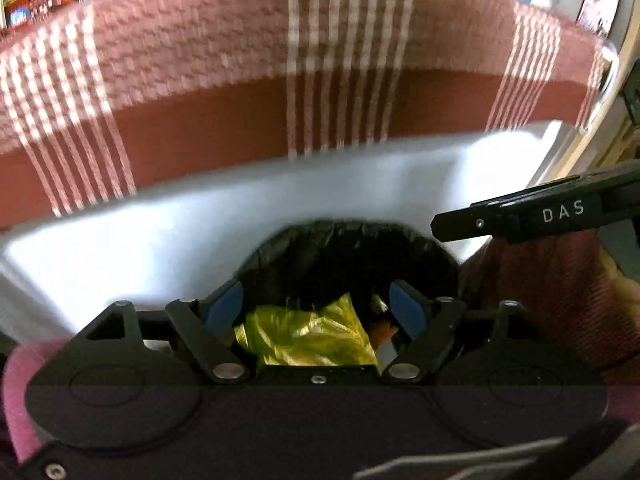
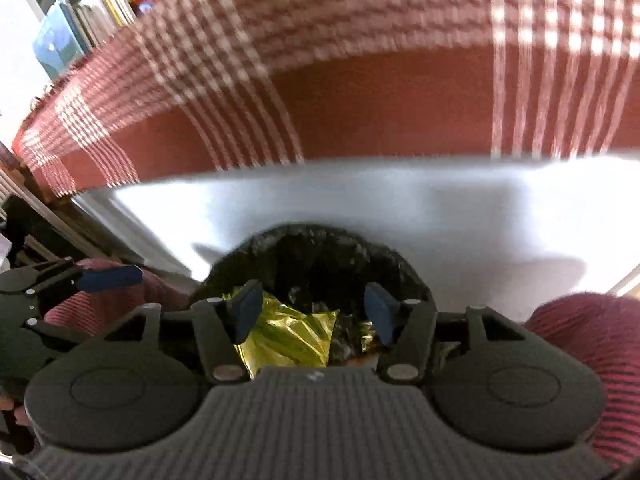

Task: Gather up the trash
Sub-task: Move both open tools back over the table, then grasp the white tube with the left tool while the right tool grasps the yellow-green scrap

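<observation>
A bin lined with a black bag [image 1: 352, 240] stands open right below both grippers. A crinkled yellow-gold wrapper [image 1: 312, 336] lies inside it, beside a small orange scrap [image 1: 385, 330]. My left gripper [image 1: 316, 302] hangs over the bin's mouth, its blue pads wide apart and touching nothing. The right wrist view shows the same bin [image 2: 320, 244] and wrapper [image 2: 288, 338] under my right gripper [image 2: 314, 310], which is also open and holds nothing. The wrapper lies below the pads, apart from them. The right gripper's finger [image 1: 520, 216] reaches in from the right; the left gripper [image 2: 108, 276] shows at the left.
A red-and-white checked tablecloth [image 1: 320, 60] hangs over the table edge just beyond the bin. A pale floor [image 1: 160, 232] surrounds the bin. Dark red knitted fabric [image 2: 580, 340] of the person sits close on both sides. Shelves of books [image 2: 92, 12] stand behind.
</observation>
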